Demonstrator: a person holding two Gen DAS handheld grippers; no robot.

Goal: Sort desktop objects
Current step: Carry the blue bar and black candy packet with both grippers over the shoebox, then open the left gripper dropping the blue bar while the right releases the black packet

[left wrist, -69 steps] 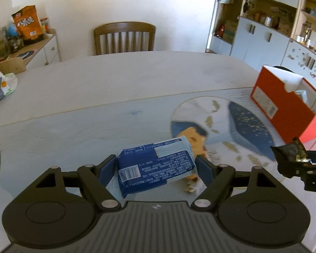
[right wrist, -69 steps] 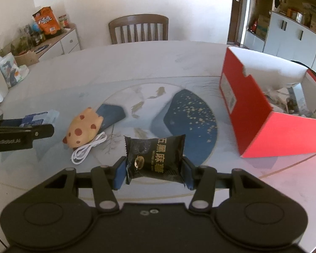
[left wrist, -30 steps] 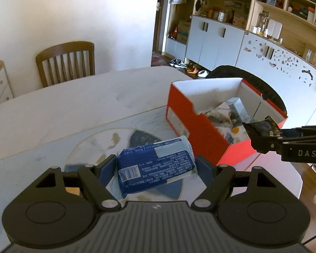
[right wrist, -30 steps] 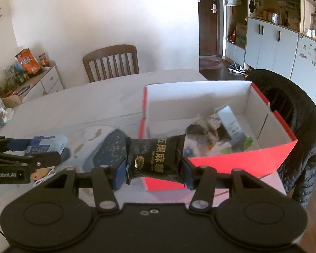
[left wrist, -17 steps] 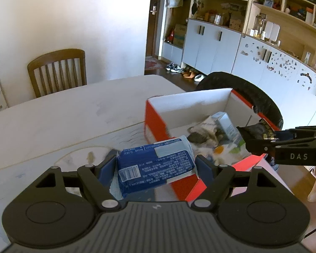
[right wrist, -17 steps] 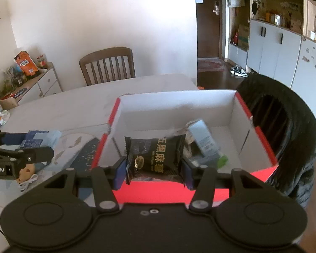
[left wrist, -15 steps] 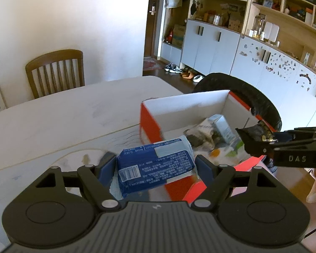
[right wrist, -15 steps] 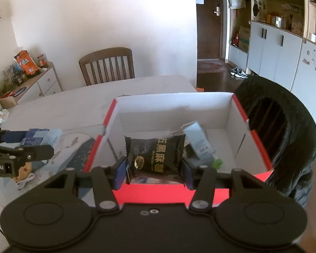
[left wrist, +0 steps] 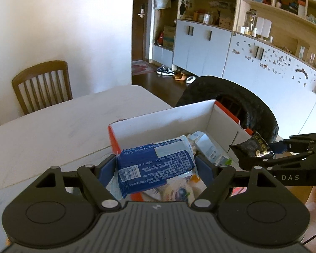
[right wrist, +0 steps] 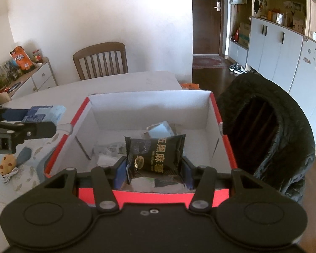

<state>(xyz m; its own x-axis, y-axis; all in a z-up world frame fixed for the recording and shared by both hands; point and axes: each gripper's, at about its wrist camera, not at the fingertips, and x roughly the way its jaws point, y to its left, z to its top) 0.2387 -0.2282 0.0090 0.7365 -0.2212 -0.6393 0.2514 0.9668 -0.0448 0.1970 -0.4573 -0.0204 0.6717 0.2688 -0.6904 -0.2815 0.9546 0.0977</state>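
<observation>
Left wrist view: the left gripper [left wrist: 155, 166] pinches a blue tissue pack [left wrist: 155, 164] at frame center, poised over the red box [left wrist: 158, 120], seemingly for dropping in.

Right wrist view: the right gripper [right wrist: 153, 168] clamps a black snack packet [right wrist: 155, 154] above the same box's open interior, lower center.
</observation>
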